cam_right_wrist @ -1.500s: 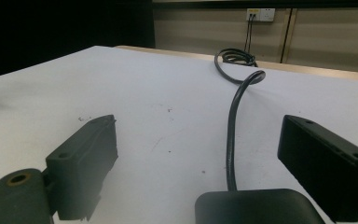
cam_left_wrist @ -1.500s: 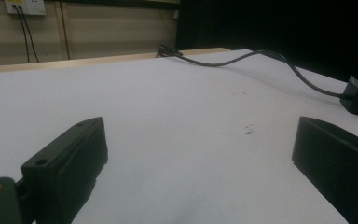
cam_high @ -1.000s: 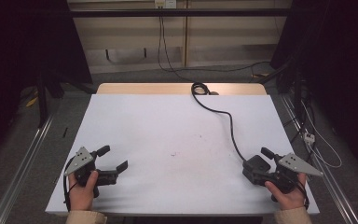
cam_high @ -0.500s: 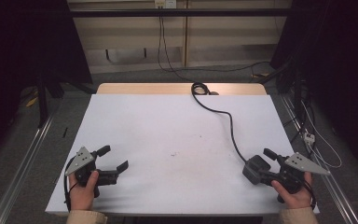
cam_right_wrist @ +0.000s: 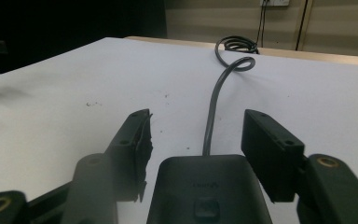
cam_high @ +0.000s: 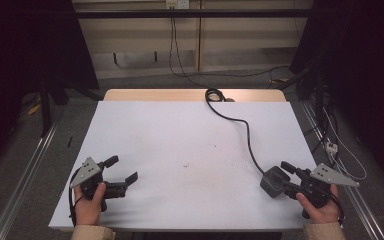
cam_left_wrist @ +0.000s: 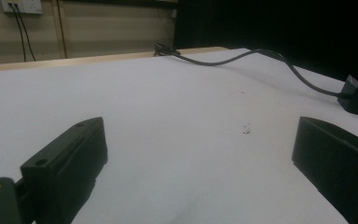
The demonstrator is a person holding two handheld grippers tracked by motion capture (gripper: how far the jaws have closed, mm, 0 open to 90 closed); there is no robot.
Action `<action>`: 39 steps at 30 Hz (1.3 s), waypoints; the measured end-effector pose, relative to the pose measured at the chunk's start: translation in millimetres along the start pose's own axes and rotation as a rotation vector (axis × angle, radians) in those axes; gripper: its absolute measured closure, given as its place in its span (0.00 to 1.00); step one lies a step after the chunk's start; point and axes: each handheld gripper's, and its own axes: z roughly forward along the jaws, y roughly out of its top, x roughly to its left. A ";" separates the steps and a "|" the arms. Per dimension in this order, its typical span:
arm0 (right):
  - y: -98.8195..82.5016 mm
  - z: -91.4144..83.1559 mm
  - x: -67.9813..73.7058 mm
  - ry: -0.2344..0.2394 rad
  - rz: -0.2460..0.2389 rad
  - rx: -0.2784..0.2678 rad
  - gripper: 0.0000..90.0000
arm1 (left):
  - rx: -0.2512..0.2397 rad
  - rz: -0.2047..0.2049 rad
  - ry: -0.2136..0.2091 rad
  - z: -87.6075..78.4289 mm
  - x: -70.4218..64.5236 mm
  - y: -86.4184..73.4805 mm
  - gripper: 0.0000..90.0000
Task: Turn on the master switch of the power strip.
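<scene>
The thing that matters here seems to be the dark power adapter [cam_high: 273, 181], a rounded black block that lies on the white table [cam_high: 180, 135] near the front right corner. Its grey cable [cam_high: 245, 135] runs from it across the table top toward the far edge, where it ends in a small coil beside the wooden strip [cam_high: 155, 95]. The right gripper [cam_right_wrist: 195, 140] is placed directly behind the block: in the right gripper view the adapter sits between the two black jaws, with a gap on each side, so the jaws stand around it but do not press on it. I judge that this position is chosen so that the block can be grasped by its two flat sides, with the cable leaving freely forward between the jaw tips. The person's right hand [cam_high: 320, 207] holds the gripper low, almost on the table surface. The left gripper [cam_high: 117, 175] rests near the front left corner, well apart from the adapter, with its jaws spread wide and nothing between them; probably it waits there to stay out of the way. The left hand [cam_high: 89, 204] keeps it just above the table edge. Some small dark specks [cam_high: 186, 165] lie in the middle of the table.
</scene>
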 end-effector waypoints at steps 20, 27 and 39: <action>0.0 -5.6 -6.3 0.048 -0.004 0.022 0.75 | -0.005 0.003 0.000 0.3 -1.2 0.6 0.03; -1.2 -5.9 -8.1 0.057 -0.009 0.039 0.82 | -0.004 0.006 -0.002 0.4 -1.4 0.6 0.03; -2.3 -6.3 -8.7 0.061 -0.022 0.052 0.87 | -0.003 0.006 -0.002 0.2 -1.5 0.6 0.03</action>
